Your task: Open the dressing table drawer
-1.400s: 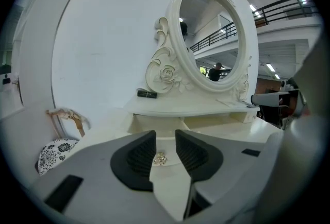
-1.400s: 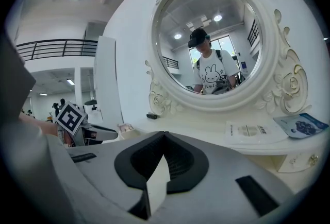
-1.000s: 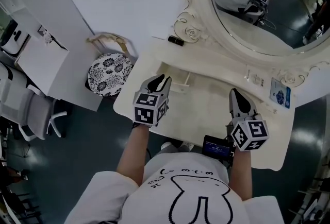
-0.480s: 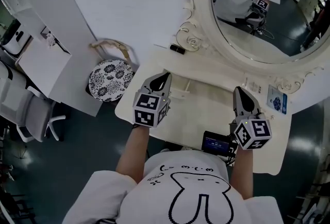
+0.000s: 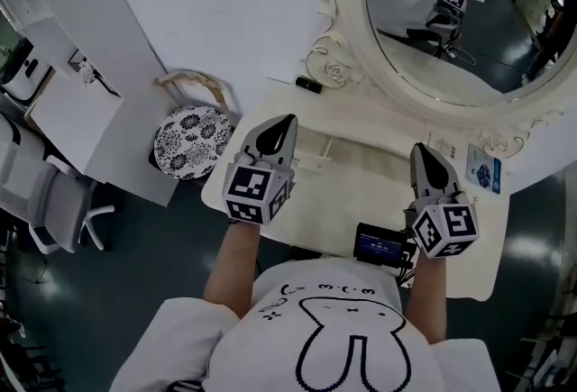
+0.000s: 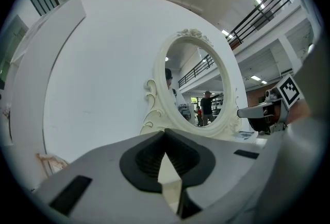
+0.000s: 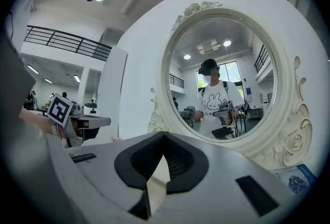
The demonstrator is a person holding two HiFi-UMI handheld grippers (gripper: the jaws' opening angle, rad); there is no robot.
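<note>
The cream dressing table [image 5: 361, 192] stands below me under its oval mirror [image 5: 451, 21]. Its drawer front shows in no view; my body covers the table's near edge. My left gripper [image 5: 287, 121] hovers over the left part of the tabletop, shut with nothing between its jaws [image 6: 165, 133]. Above the right part hangs my right gripper [image 5: 421, 150], also shut and empty [image 7: 164, 135]. Both point level toward the mirror's carved frame [image 7: 289, 135].
A small black tube [image 5: 308, 85] lies at the table's back left and a blue-white card [image 5: 482, 169] at the back right. A patterned round stool [image 5: 187, 136] sits left of the table, with a white chair [image 5: 45, 192] farther left. A small screen device [image 5: 379, 244] hangs by my right wrist.
Both grippers have risen above the tabletop, the left more than the right. The left jaws, slightly apart at first, have shut.
</note>
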